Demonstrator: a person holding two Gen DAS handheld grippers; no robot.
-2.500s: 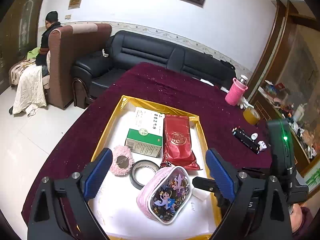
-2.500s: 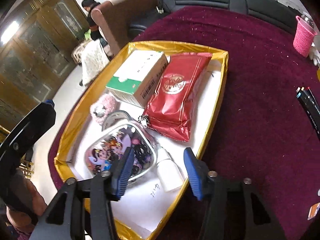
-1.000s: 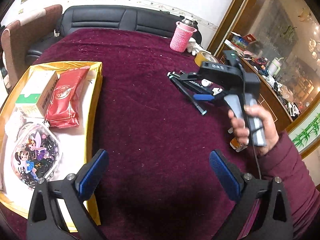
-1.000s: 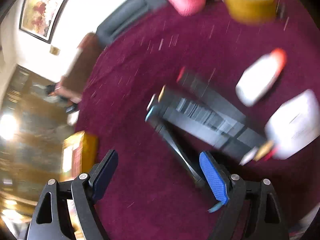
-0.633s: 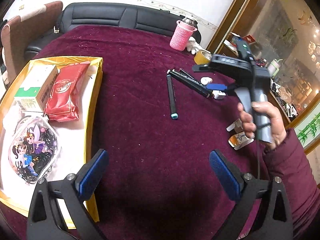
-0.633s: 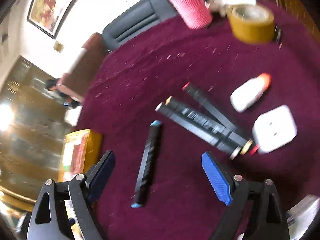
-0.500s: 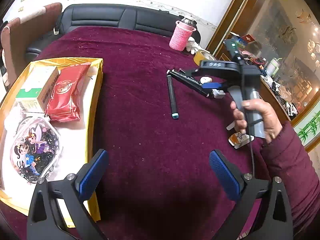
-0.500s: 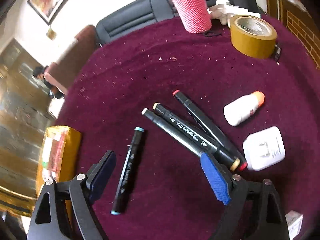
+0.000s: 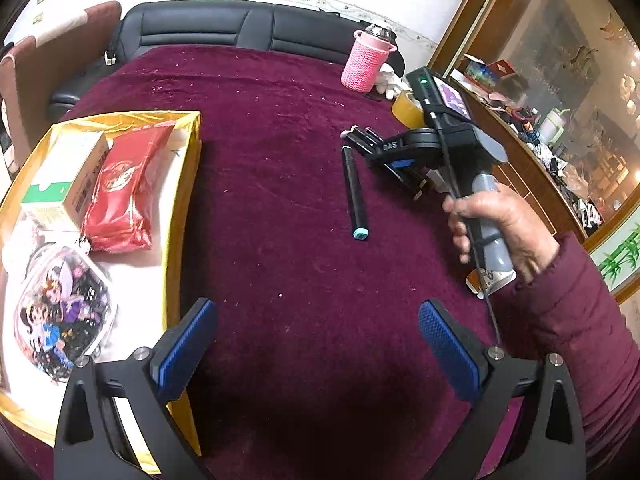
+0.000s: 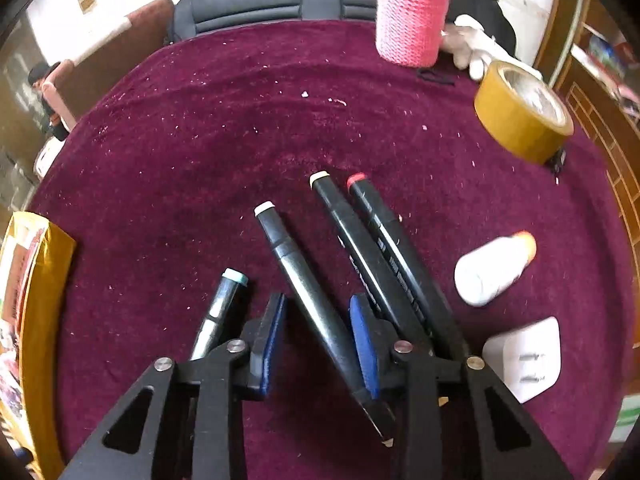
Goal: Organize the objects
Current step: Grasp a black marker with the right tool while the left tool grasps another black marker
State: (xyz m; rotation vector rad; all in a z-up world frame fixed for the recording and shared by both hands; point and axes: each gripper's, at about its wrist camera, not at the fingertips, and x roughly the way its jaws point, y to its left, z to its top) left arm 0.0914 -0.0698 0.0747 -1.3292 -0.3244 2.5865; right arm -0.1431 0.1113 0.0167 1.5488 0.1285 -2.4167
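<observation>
Several black markers lie on the maroon tablecloth. My right gripper (image 10: 318,340) is low over them, its jaws narrowed around the white-capped marker (image 10: 304,280) with gaps still showing beside it. A teal-capped marker (image 10: 218,312) lies left of it; it also shows in the left wrist view (image 9: 355,196). Two more markers (image 10: 384,256) lie to the right. The gold tray (image 9: 178,216) at the left holds a red packet (image 9: 124,192), a green-white box (image 9: 64,180) and a cartoon pouch (image 9: 60,312). My left gripper (image 9: 316,344) is open and empty above bare cloth.
A pink knitted cup (image 10: 412,16), a yellow tape roll (image 10: 520,120), a white bottle (image 10: 492,268) and a white charger (image 10: 524,356) sit near the markers. A black sofa (image 9: 224,28) stands behind the table, a wooden cabinet (image 9: 520,80) at the right.
My right gripper has dropped down onto the markers and its jaws have narrowed around the white-capped one. My left gripper stays still and open.
</observation>
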